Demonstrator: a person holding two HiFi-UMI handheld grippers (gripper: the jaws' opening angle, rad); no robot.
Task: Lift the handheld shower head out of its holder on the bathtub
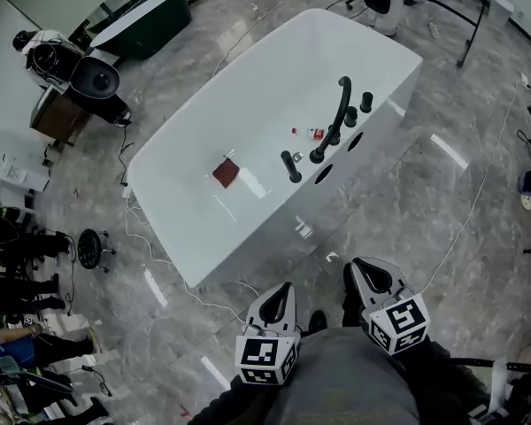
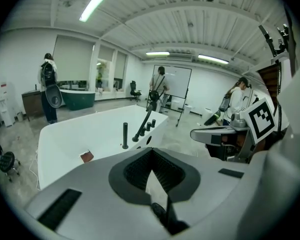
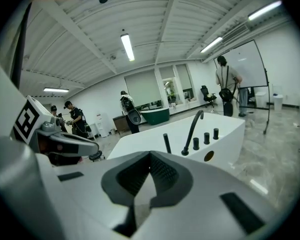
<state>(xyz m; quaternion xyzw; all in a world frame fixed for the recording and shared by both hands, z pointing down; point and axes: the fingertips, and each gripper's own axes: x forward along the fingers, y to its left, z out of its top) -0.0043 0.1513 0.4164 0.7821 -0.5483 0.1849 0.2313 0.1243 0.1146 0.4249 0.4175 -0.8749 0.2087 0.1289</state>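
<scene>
The tub (image 1: 248,237) stands on the floor (image 1: 398,220), ahead of both grippers. Along its near rim, left to right, stand the shower head (image 1: 290,166), upright in its holder, the spout (image 1: 339,113) and two knobs (image 1: 351,116). A bottle (image 1: 310,133) and a pad (image 1: 226,172) lie inside. The left gripper (image 1: 286,288) and right gripper (image 1: 354,268) are side by side, well apart from the tub.

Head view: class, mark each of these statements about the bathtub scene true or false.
1. The handheld shower head stands upright in its holder on the bathtub rim. True.
2. The right claw grips the shower head. False: it is shut on nothing, well short of the tub.
3. A reddish-brown square lies inside the tub. True.
4. The left claw is wide open. False: it is shut and empty.
</scene>
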